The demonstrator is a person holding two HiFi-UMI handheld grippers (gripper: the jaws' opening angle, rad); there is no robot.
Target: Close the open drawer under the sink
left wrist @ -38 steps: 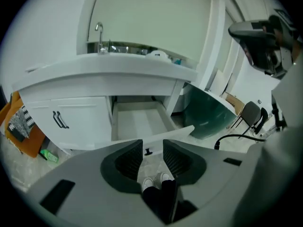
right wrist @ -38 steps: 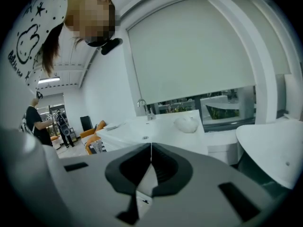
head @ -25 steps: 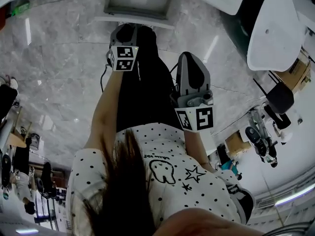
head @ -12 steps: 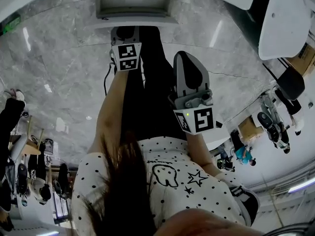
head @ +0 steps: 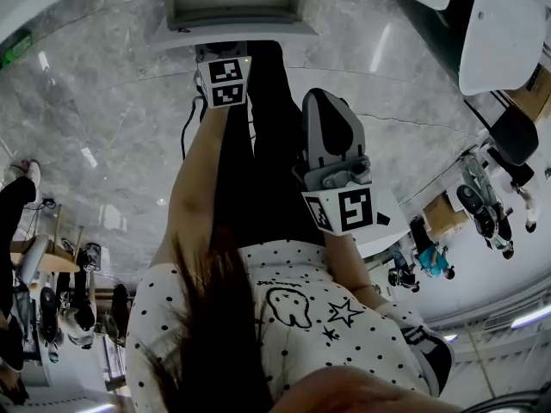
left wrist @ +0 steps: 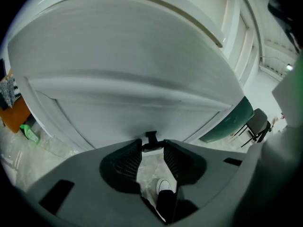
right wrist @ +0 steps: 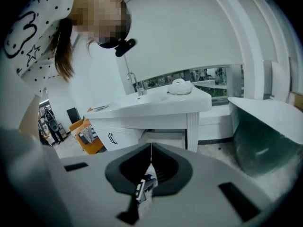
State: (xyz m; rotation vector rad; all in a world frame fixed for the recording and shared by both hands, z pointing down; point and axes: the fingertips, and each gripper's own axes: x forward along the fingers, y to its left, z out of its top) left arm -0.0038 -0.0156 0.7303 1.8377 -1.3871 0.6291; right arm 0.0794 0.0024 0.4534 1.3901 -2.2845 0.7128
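One drawer (head: pixel 258 31); one sink (right wrist: pixel 189 100); two claws (left wrist: pixel 152 148) (right wrist: pixel 150 151)

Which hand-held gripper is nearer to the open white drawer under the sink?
Left. The left hand-held gripper is at the front of the open white drawer; the right hand-held gripper hangs farther back.

**Left claw** (left wrist: pixel 152 148): lower centre of the frame. Grey body with two dark ribbed jaws, standing apart with a narrow gap and nothing gripped between them.

**Small black fitting** (left wrist: pixel 151 136): right at the jaw tips. Cannot tell if it belongs to the claw or to the surface behind.

**White drawer front** (left wrist: pixel 128 65): fills the upper and middle frame, close to the jaw tips.

**Marble floor** (left wrist: pixel 147 167): seen through the jaw gap.

**Shoe** (left wrist: pixel 164 185): white toe, also in the gap, low down.

**Orange object** (left wrist: pixel 12 113): left edge.

**Green item** (left wrist: pixel 29 134): just below the orange object.

**Dark green panel** (left wrist: pixel 234 123): right of centre.

**Black chair** (left wrist: pixel 258 123): right, beside the green panel.
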